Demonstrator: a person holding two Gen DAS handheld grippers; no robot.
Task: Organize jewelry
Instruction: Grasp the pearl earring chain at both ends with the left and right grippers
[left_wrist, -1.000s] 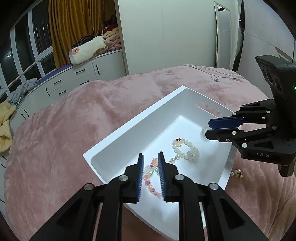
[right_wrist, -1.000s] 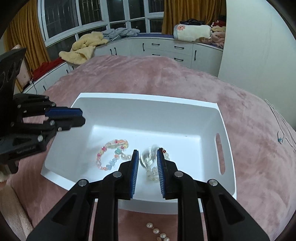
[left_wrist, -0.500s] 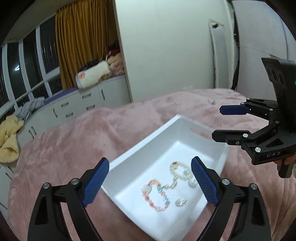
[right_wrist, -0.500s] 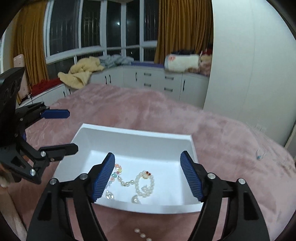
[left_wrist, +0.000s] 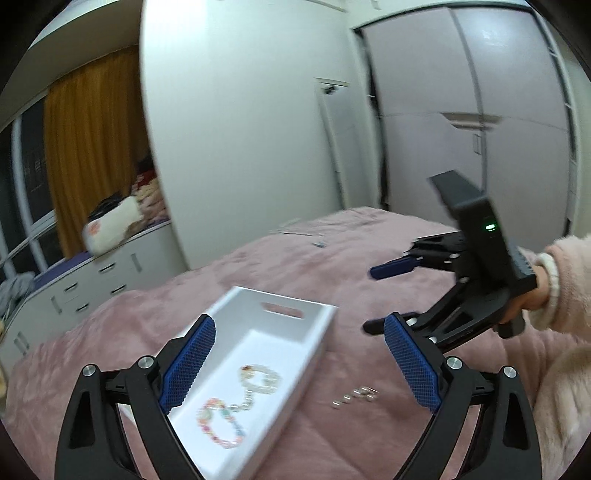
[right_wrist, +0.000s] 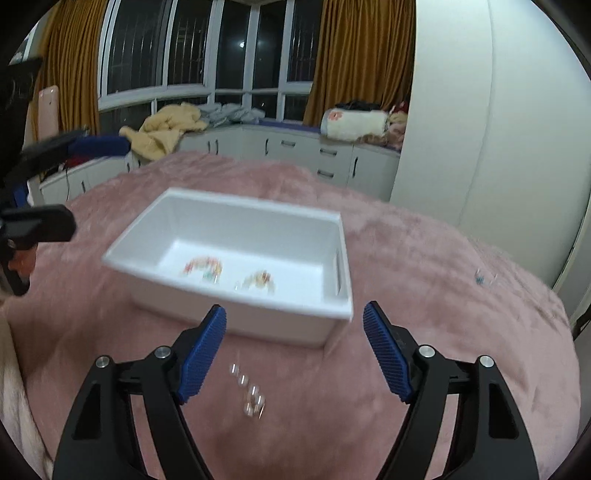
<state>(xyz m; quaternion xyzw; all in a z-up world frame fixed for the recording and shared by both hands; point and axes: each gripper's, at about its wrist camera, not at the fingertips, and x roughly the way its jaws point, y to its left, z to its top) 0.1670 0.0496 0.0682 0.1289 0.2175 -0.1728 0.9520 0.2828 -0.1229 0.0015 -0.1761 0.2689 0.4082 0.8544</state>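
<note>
Both tongs have pulled back from the tray (right_wrist: 236, 295), jaws wide and empty; below my right tongs (right_wrist: 295, 354), the light, slippery bead string (right_wrist: 251, 391) needs a mid-strand pinch.

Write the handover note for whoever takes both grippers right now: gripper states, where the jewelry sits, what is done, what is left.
Left gripper: open, nothing between its pads, above the near end of the white tray.
Right gripper: open, empty, above the pink blanket just short of the tray.
In the tray: a colourful bead bracelet and a pearl bracelet, lying side by side on the floor of the tray.
Left out: a short string of pearls on the blanket, beside the tray, below the right gripper.
Done: two pieces are in the tray.
Left: pick up the loose pearl string and put it in the tray.
</note>
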